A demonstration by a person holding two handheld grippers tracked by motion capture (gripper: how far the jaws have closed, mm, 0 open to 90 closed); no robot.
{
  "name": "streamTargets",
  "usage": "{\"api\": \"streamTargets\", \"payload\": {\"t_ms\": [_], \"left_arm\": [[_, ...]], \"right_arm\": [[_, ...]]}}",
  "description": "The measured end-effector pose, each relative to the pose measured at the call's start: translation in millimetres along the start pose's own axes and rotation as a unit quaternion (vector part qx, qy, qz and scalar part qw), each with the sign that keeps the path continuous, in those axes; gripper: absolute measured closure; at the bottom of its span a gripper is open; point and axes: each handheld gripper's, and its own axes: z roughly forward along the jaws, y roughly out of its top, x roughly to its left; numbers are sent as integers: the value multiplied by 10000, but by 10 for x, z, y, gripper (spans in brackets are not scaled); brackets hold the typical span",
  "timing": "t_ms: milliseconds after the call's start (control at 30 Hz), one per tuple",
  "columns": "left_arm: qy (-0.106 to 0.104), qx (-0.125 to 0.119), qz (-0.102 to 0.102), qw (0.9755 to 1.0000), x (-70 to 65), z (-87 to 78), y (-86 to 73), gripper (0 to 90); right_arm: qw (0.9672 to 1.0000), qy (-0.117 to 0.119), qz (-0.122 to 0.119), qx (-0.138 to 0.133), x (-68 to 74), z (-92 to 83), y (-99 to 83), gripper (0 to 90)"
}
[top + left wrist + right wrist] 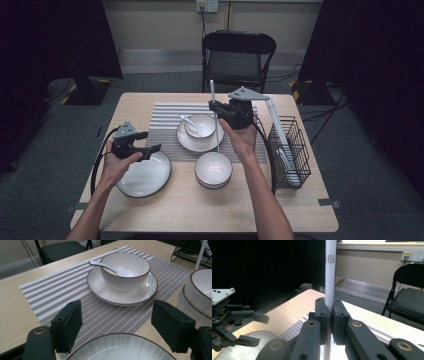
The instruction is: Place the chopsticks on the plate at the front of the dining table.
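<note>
My right gripper (pixel 216 107) (pixel 329 305) is shut on a white stick (pixel 212 90) (pixel 330 272). It holds the stick upright above the white bowl (pixel 201 125) (pixel 127 268), which has a spoon (pixel 100 264) in it and sits on a saucer (pixel 192 142) (pixel 140 295). My left gripper (pixel 150 142) (pixel 117 315) is open and hovers over the far rim of a large dark-rimmed plate (pixel 145 175) (pixel 120 347) at the front left. Nothing is between its jaws. In the right gripper view the left gripper (pixel 249 327) shows above that plate (pixel 244 350).
Two stacked bowls (pixel 213 169) (pixel 197 292) stand in front of the saucer. A striped placemat (pixel 165 117) (pixel 62 290) lies under the saucer. A black wire rack (pixel 290 150) holding white pieces stands at the right edge. A black folding chair (pixel 237 55) is behind the table.
</note>
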Motion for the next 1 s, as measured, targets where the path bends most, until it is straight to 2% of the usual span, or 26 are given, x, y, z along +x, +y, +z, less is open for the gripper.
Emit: {"api": "streamTargets", "payload": {"t_ms": [33,100,133,200,267,333,400,500,633,700,800,1000], "left_arm": [[0,0,0,10000,0,0,0,247],[-136,53,44,9999,-30,25,55,258],[-211,-1,51,9998,-40,42,74,263],[-368,-30,-25,9993,-55,74,95,298],[-412,57,91,9991,-80,111,121,291],[-434,69,123,9990,-106,131,140,284],[-585,-67,100,9982,-164,172,195,286],[-645,-79,167,9977,-235,222,245,291],[-781,-264,89,9966,-314,268,299,310],[-844,-265,156,9960,-339,292,318,314],[-979,-357,19,9945,-366,315,333,322],[-998,-418,81,9941,-434,352,358,313]], "right_arm": [[10000,0,0,0,0,0,0,853],[10000,60,-24,-6,52,19,15,853],[10000,78,-47,-7,62,22,19,853],[9999,125,-28,-34,89,32,26,853],[9999,156,-36,-25,106,43,30,853],[9998,173,-54,-16,116,49,32,853],[9997,240,-52,7,144,72,35,853],[9995,303,-57,-5,179,89,38,853],[9992,396,-66,-4,226,110,48,853],[9991,423,-71,-4,246,121,50,853],[9990,455,-30,18,264,146,35,853],[9985,546,-6,33,329,197,4,853]]}}
